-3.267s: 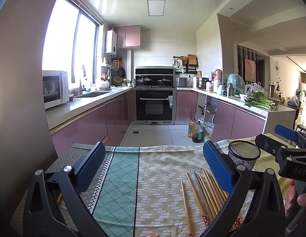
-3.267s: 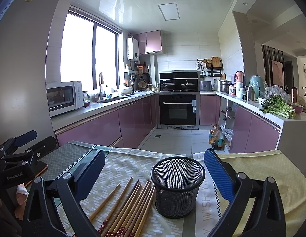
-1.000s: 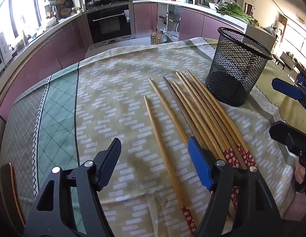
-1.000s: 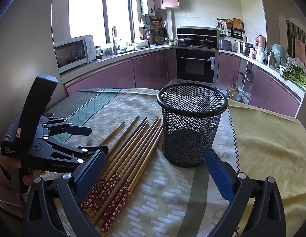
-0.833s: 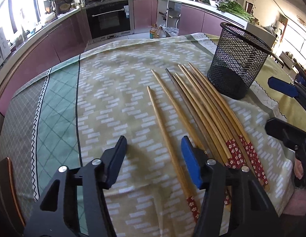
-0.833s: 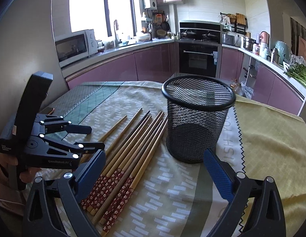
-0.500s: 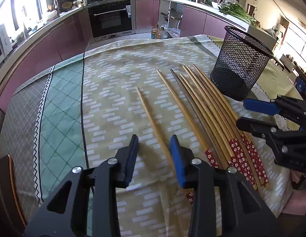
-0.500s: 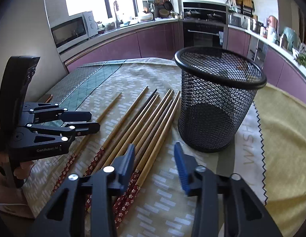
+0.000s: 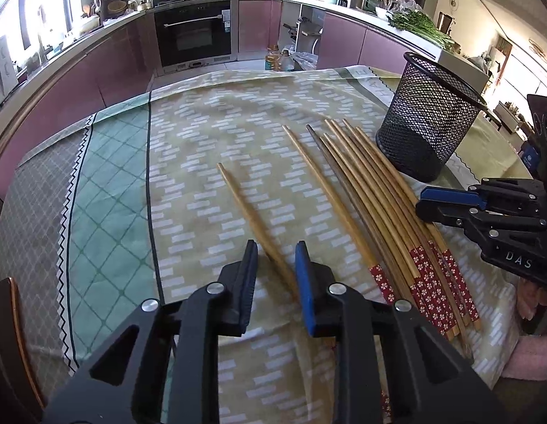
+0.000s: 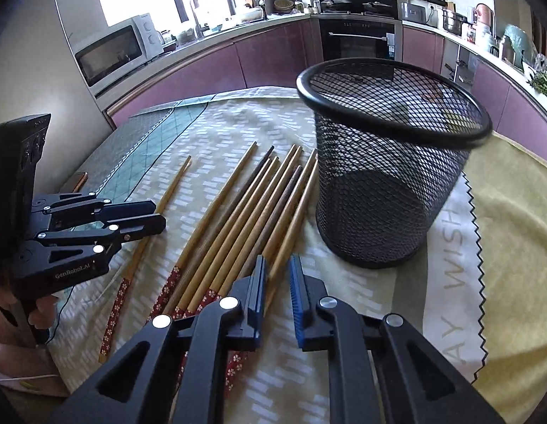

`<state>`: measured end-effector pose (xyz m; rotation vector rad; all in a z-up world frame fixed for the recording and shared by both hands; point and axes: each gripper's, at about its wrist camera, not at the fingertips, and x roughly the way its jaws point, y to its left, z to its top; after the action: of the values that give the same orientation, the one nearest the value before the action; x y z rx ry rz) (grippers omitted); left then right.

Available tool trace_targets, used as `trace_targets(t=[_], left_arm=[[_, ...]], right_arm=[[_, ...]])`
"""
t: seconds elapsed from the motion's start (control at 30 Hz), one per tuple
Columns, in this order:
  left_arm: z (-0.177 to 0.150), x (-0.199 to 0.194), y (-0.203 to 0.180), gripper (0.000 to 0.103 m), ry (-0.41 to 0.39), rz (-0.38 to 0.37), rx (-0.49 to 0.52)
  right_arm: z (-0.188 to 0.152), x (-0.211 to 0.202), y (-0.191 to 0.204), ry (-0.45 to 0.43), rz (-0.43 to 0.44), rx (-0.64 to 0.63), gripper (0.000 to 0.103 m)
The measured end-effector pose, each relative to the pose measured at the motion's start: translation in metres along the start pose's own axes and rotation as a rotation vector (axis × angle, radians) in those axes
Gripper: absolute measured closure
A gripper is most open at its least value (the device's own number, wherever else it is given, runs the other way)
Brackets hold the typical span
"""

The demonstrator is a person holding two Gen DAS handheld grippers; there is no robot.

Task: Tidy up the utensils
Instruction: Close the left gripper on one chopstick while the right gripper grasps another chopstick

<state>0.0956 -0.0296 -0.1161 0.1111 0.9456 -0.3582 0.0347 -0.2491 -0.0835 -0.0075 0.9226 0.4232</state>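
Several wooden chopsticks with red flowered ends lie side by side on the tablecloth, also in the right wrist view. A single chopstick lies apart to their left. My left gripper straddles it with narrowed jaws, a gap still on each side. My right gripper has its jaws nearly closed around the rightmost chopstick of the bundle. A black mesh cup stands upright just right of the bundle; it also shows in the left wrist view.
The patterned tablecloth covers the table, with a yellow cloth to the right. The table's near edge runs just below both grippers. A kitchen with counters, oven and microwave lies beyond.
Both grippers have come down to the chopsticks and narrowed their jaws. The left one now straddles the single chopstick, the right one the bundle's rightmost chopstick.
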Motion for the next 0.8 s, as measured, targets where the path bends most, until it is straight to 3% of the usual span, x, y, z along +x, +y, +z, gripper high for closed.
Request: trace_targets(t=[0.13, 0.5, 0.8], left_arm=[[0.002, 0.003, -0.004, 0.076, -0.007, -0.002, 0.019], [0.002, 0.003, -0.002, 0.076, -0.010, -0.016, 0.008], [-0.001, 0.001, -0.001, 0.076, -0.003, -0.017, 0.019]], right_arm=[[0.007, 0.005, 0.003, 0.000, 0.005, 0.013, 0.089], [0.005, 0.002, -0.012, -0.012, 0.056, 0.100, 0.085], [0.004, 0.005, -0.008, 0.005, 0.017, 0.072, 0.084]])
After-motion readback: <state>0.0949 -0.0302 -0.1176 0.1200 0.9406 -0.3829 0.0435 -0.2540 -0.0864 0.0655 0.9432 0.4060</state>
